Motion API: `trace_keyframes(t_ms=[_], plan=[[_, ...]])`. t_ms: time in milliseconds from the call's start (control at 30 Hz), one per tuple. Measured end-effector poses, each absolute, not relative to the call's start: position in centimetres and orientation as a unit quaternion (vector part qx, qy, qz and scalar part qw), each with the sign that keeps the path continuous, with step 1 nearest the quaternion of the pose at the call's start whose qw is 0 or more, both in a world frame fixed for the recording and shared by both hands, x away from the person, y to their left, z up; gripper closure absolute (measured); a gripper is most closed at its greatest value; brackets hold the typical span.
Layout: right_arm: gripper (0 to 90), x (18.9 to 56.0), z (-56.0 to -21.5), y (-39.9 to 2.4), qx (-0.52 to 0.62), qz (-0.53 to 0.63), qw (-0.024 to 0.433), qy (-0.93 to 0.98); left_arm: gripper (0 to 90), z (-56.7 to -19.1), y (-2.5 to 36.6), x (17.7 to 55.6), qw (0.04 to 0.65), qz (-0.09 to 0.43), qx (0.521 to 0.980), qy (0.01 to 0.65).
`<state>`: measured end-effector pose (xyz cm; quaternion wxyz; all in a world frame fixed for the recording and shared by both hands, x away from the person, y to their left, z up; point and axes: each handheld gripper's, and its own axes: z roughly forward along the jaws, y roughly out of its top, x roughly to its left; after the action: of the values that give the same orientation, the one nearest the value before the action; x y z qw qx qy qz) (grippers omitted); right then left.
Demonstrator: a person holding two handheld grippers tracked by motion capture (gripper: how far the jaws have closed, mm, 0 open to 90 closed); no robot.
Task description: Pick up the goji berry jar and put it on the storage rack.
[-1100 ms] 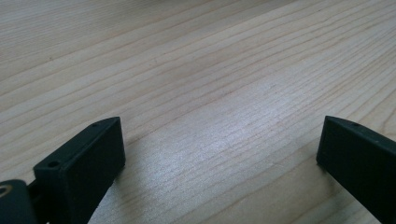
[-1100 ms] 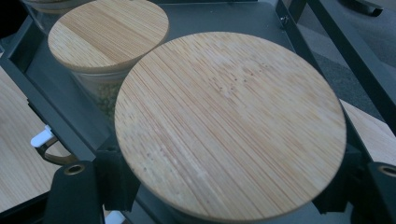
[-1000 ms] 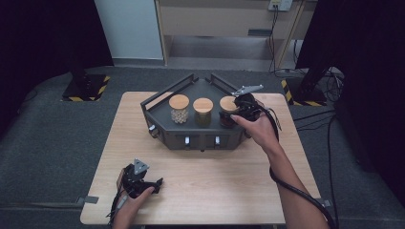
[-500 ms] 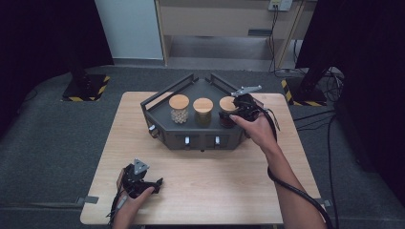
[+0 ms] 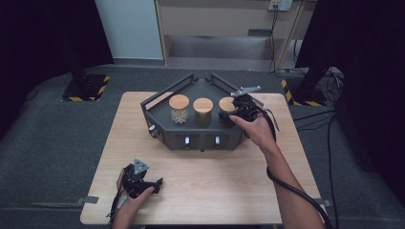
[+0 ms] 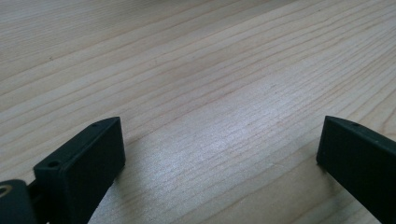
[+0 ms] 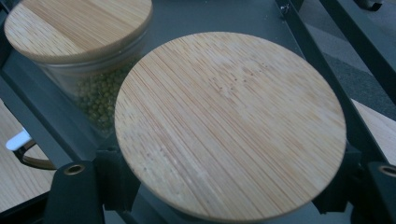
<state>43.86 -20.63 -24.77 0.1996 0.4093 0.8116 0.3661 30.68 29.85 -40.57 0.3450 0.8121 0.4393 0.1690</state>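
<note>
Wood, pale and finely grained, makes up the table (image 5: 229, 186) we work at, with grey floor around it and dark curtains on both sides of the room. On the far half of the table stands a dark angular tray (image 5: 191, 136) that carries three jars in a row. Our right gripper (image 5: 237, 109) pinches the rightmost jar (image 5: 227, 106) just under its round bamboo lid (image 7: 229, 126), one jaw on each side, and the jar sits in the tray's right end, beside the middle jar (image 7: 88, 60) of green beans. To do this step well, we judge it best to keep the squeeze even and lift straight up, so the jar clears the tray rail without knocking its neighbour. Our left gripper (image 5: 141, 179) rests at the table's near left corner, jaws spread wide over bare wood, holding nothing.
</note>
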Motion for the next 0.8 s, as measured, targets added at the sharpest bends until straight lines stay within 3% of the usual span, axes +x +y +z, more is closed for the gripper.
trace_keyframes(t_ms=[800], plan=[[26.3, 43.49, -25.69, -21.33, 0.402, 0.381, 0.205, 0.807, 0.0, -40.57, 29.85, 30.68, 0.345, 0.169, 0.812, 0.439]])
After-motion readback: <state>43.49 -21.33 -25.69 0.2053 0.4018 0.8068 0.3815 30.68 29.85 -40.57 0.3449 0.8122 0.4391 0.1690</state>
